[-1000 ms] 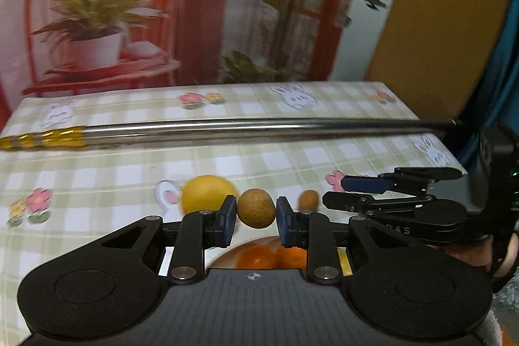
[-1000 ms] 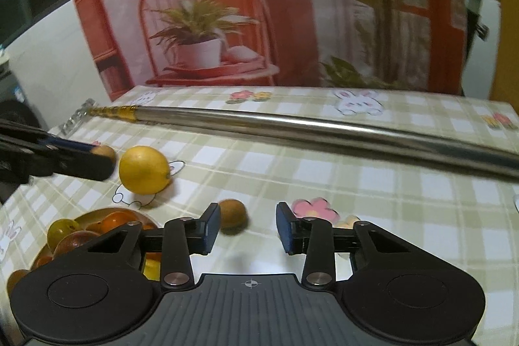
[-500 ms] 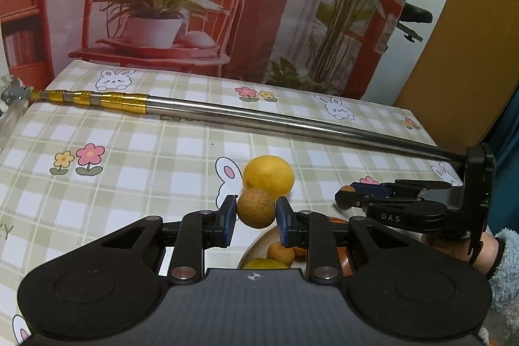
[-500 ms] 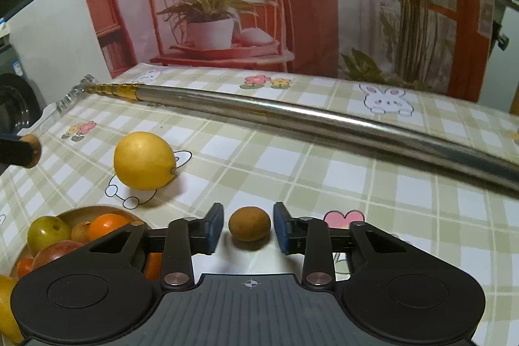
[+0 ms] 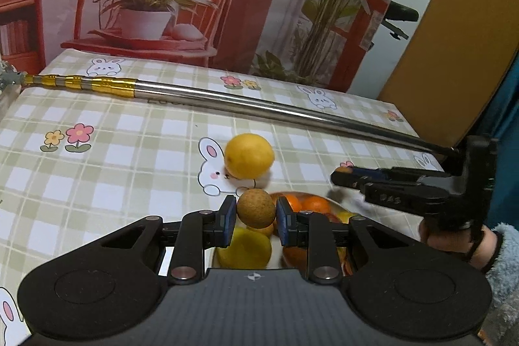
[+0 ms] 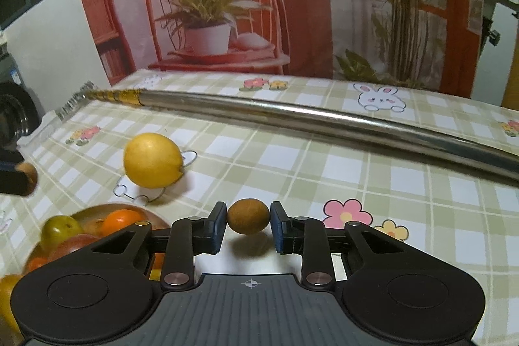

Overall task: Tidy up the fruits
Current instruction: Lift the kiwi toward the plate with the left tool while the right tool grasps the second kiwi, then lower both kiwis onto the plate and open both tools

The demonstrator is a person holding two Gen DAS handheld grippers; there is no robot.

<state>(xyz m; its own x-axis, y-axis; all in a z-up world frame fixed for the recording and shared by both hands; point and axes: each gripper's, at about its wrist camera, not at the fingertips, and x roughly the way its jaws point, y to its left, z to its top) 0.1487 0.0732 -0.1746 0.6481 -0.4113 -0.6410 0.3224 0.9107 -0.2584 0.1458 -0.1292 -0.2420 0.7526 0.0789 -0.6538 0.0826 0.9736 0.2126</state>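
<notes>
The left gripper (image 5: pixel 256 213) is clamped on a small round brown fruit (image 5: pixel 256 208), its blue pads pressing the fruit from both sides. It holds this fruit in the air above a wooden bowl (image 6: pixel 97 211) that already has oranges (image 5: pixel 316 205), a yellow-green fruit (image 6: pixel 60 229) and a few reddish ones in it. A second yellow fruit (image 5: pixel 245 247) lies in the bowl just under the gripper's fingers.

The right gripper (image 6: pixel 248 221) is closed on another small brown fruit (image 6: pixel 248 216), darker and more oval, down at the table (image 6: pixel 373 184). The pads touch it at both ends; its shadow lies on the cloth just beneath it, and I cannot tell whether it is lifted or resting there. This fruit is just to the right of the bowl, beside a pink flower printed on the cloth.

A big lemon (image 6: pixel 152 160) lies on the checked tablecloth behind the bowl, on top of a printed rabbit, apart from both grippers. A long metal pole (image 6: pixel 308 119) with a gold-banded end stretches across the table further back.

From the left camera the right gripper shows side-on near the bowl's right rim, with the person's hand (image 5: pixel 454 242) on its handle and a fuzzy blue sleeve (image 5: pixel 502 252) at the wrist.
</notes>
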